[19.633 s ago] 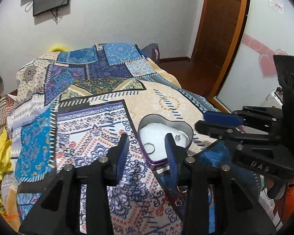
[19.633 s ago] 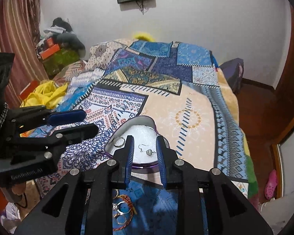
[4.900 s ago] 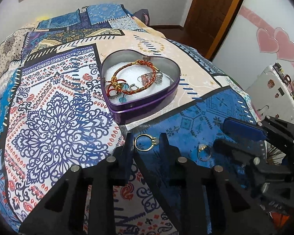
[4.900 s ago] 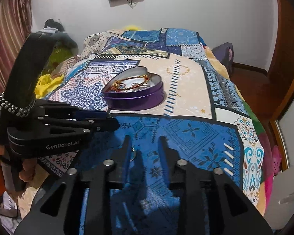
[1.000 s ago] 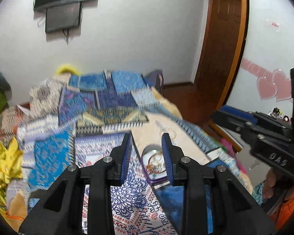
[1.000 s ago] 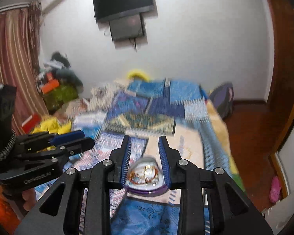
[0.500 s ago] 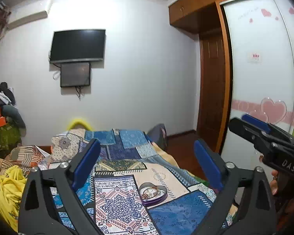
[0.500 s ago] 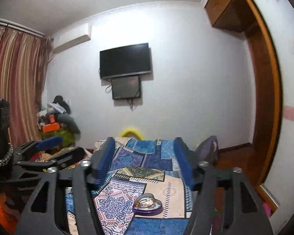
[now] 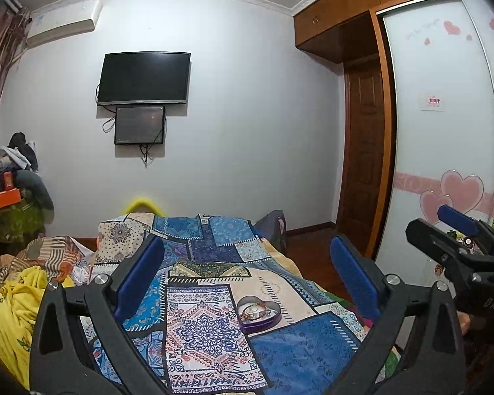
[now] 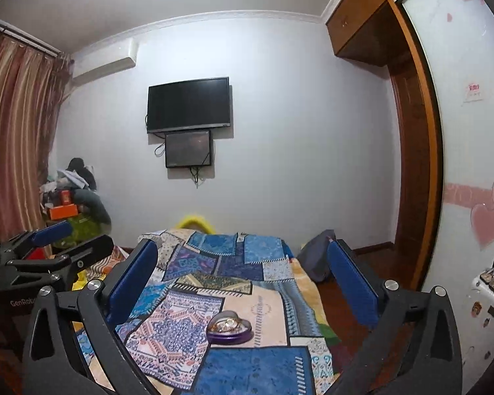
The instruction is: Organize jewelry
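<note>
A purple heart-shaped tin (image 9: 259, 316) sits on the patterned bedspread (image 9: 207, 329), with a red-gold bracelet and rings lying inside it. It also shows in the right wrist view (image 10: 229, 327). My left gripper (image 9: 247, 279) is wide open and empty, held well back and above the bed. My right gripper (image 10: 243, 283) is wide open and empty too, also far from the tin. Each gripper appears at the edge of the other's view: the right one (image 9: 457, 250) and the left one (image 10: 59, 247).
A TV (image 9: 144, 78) and a smaller screen hang on the far wall. Yellow cloth (image 9: 13, 316) and piled clothes lie left of the bed. A wooden door (image 9: 365, 177) and a wardrobe with pink hearts (image 9: 451, 194) stand on the right.
Both grippers have pulled up and back from the bed and opened wide. The tin now looks small and far. Earlier, loose rings lay on the bedspread; none show there now.
</note>
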A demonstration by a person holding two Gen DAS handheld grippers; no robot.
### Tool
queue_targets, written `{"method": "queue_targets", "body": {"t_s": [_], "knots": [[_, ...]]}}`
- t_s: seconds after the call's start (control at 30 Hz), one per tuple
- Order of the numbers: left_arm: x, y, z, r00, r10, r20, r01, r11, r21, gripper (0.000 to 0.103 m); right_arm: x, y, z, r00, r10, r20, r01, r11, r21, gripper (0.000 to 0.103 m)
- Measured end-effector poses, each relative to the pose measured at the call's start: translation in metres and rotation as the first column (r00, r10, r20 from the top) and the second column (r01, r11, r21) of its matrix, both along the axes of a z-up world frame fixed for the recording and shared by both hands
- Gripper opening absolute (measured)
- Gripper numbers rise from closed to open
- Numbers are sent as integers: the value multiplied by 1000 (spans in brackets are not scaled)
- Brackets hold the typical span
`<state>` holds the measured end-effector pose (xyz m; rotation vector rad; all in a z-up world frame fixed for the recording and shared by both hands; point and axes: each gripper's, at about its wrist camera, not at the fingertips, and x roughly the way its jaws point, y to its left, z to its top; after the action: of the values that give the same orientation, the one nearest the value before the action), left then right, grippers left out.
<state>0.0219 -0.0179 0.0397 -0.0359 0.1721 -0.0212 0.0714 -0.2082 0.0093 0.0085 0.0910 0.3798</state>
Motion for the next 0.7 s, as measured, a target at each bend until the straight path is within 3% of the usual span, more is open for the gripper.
{"method": "queue_targets", "body": {"t_s": [0.7], "knots": [[3,-6,-6,1000,-1,-9,1,1000,18,102,-2,-5,-3,1000,6,-29,-6,1000,-6,102]]}}
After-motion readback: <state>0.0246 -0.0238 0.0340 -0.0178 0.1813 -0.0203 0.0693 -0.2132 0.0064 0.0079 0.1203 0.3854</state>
